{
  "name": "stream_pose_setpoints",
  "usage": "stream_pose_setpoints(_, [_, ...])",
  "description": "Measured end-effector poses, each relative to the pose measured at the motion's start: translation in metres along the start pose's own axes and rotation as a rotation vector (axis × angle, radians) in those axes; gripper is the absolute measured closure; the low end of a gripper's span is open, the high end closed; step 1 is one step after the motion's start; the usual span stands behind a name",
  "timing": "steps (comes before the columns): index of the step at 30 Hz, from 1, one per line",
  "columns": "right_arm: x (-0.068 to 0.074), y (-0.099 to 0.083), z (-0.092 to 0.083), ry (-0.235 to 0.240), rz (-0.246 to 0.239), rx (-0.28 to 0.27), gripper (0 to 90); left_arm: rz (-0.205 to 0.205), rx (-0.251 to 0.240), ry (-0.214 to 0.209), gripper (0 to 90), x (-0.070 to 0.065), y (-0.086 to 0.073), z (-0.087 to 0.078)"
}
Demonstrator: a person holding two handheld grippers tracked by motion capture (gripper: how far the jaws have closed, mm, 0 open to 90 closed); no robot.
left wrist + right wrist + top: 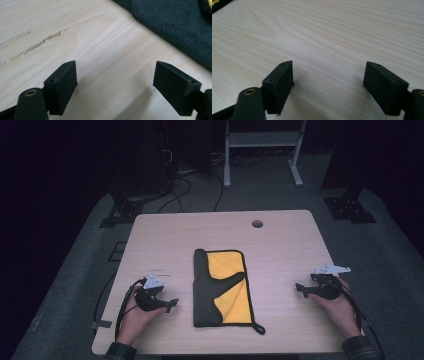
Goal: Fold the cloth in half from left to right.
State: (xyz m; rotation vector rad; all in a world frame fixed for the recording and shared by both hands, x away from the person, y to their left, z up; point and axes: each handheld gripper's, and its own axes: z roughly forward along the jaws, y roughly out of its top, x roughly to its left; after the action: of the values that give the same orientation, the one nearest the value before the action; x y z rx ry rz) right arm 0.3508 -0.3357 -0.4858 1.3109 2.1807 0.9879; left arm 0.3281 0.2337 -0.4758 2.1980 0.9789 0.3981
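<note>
Between open tongs, folded cloth

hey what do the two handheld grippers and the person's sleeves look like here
Both the left gripper and the right gripper are black, each with two blocky, wedge-shaped black fingers and a pale grey three-cornered plate on top. A black cable trails from each. A brass-coloured rivet marks a finger arm. The sleeves are dark plaid.

Cloth yellow, dark grey; table pale woodgrain; claws black
</note>
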Motion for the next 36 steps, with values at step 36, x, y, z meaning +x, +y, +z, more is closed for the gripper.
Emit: stream_pose_setpoints(36, [0.033, 0.058, 0.000, 0.177, -0.072, -0.073, 43.0, 0.024, -0.021, -0.004, 0.0, 0.002, -0.005, 0.006])
